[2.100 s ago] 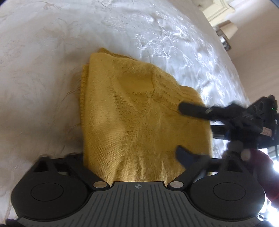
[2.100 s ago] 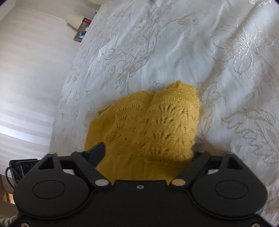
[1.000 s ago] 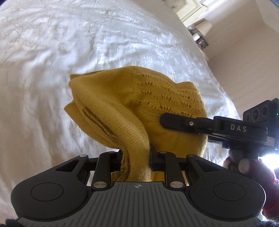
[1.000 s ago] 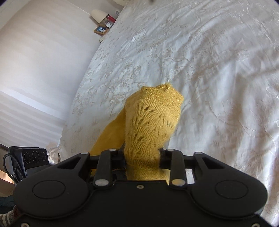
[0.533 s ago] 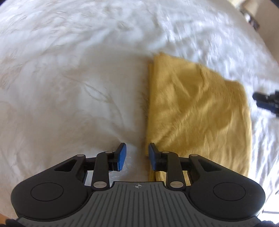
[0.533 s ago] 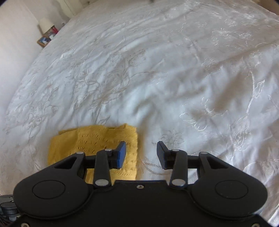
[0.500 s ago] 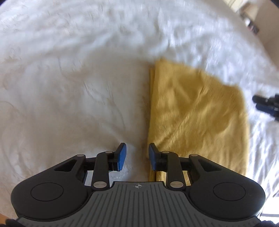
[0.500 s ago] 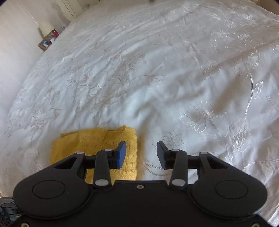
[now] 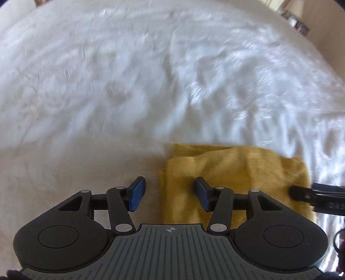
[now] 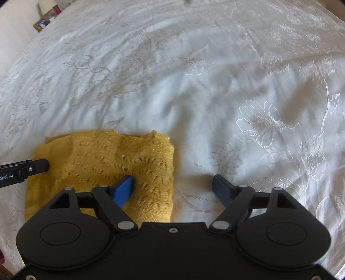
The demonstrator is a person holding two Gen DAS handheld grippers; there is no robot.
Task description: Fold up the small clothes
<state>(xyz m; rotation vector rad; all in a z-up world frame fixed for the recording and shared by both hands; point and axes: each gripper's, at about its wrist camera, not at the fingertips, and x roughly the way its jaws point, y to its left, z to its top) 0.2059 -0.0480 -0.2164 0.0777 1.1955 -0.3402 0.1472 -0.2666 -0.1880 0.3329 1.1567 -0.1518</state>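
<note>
Left wrist view first, and it is blurred: the left gripper (image 9: 169,191) hangs over the bed (image 9: 107,86) with its jaws spread wide and nothing between them. Its left blue pad (image 9: 137,193) sits over bare white cover, its right pad over the sweater (image 9: 237,170), so the gap straddles the sweater's left edge. That sweater, mustard yellow and knitted, lies folded into a flat rectangle on the cover, low in the picture and right of centre, with a second layer peeking out along its far edge. At the far right a black finger of the right gripper (image 9: 301,193) reaches in over the sweater's right side; contact there cannot be judged. Over to the right wrist view, sharper: a black finger of the left gripper (image 10: 34,165) pokes in from the left edge onto the sweater's (image 10: 97,159) left side. Here the lace-patterned knit faces up, and the folded piece sits at lower left on the embroidered cover (image 10: 215,75). The right gripper (image 10: 172,185) is spread wide too, holding nothing, its left pad over the knit near the sweater's right edge and its right finger (image 10: 222,187) over bare cover. Far top left, off the bed, a lamp (image 10: 46,7) and small things, too tiny to name.
</note>
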